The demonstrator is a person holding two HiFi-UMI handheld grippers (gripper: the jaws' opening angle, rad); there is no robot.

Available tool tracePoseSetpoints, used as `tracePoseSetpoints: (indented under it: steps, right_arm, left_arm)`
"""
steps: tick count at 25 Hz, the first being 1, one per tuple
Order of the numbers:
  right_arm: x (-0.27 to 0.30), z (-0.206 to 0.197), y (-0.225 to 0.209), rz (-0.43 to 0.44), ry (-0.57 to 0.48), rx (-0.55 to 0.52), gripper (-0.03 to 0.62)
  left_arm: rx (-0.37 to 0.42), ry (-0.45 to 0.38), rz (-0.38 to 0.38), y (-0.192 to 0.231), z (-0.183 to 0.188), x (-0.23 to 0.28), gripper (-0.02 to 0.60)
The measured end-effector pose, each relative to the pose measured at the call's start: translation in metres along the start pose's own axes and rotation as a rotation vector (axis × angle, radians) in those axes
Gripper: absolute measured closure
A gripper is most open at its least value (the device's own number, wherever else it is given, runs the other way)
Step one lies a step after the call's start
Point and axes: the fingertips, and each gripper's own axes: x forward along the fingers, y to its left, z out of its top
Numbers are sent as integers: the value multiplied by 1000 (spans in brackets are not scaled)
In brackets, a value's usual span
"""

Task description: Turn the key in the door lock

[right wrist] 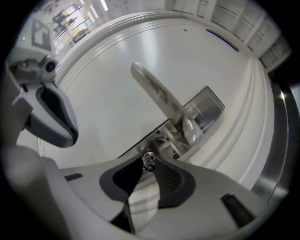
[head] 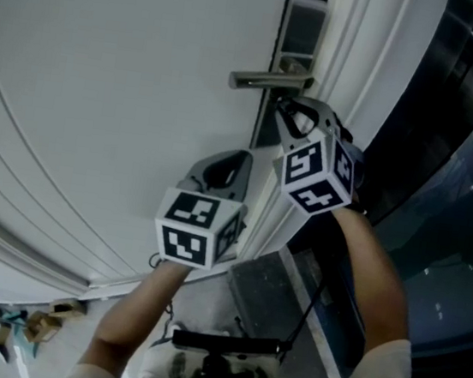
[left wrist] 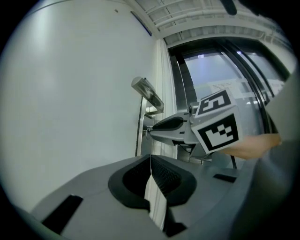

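Head view: white door (head: pixel 104 80) fills the left, with its lever handle (head: pixel 268 81) and lock plate (head: pixel 299 28) at the far right. The right gripper (head: pixel 283 112) reaches to the plate just under the handle. The left gripper (head: pixel 222 169) hangs nearer and further left, apart from the hardware. The key is hidden here behind the right gripper's jaws.

Left gripper view: its jaws are pressed together with nothing between them, pointing along the bare door. Beyond them, the right gripper's tips meet the plate below the handle, but the contact spot is too small to read.

Right gripper view: the jaws pinch the small metal key (right wrist: pixel 149 161), which sits at the lock just below the root of the handle. Only the key's head shows; the blade and keyhole are covered.

By my reading, inserting and gripping the key are done, and turning it is the step in hand. How far the key has rotated, or whether the bolt has moved, cannot be told.
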Motion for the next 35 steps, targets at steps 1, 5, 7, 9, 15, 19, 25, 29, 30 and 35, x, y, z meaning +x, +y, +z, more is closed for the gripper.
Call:
tracePoseSetpoints:
  steps: [1, 5, 7, 9, 15, 19, 25, 29, 30, 35]
  right_arm:
    - [0, 0, -1, 13, -9, 76, 494]
    - [-2, 1, -7, 63, -40, 349, 494]
    - [-2, -1, -9, 101, -64, 495, 501]
    - [-2, -3, -13, 158, -106, 711, 572]
    - [-3, -4, -18, 217, -178, 1024, 568]
    - [-4, -6, -20, 269, -232, 1246, 563]
    - [-3, -12, -22, 314, -312, 1563, 559]
    - [-3, -16, -22, 351, -359, 1767, 556]
    - [-3, -16, -22, 365, -374, 1817, 554]
    - [-1, -19, -20, 437, -450, 2066, 548]
  left_arm:
    - [0, 0, -1, -1, 0, 0, 565]
    - [0, 3, -2, -2, -3, -1, 565]
    - [-2, 3, 0, -1, -3, -3, 565]
    - [-3, 2, 2, 0, -3, -4, 565]
    - [-2, 5, 7, 3, -5, -5, 565]
    - [-1, 2, 0, 2, -4, -5, 565]
    - [0, -1, 0, 2, -3, -5, 565]
    - [1, -5, 3, 3, -2, -5, 565]
    - [1, -5, 3, 3, -2, -6, 565]
    - [-1, -5, 1, 2, -3, -5, 565]
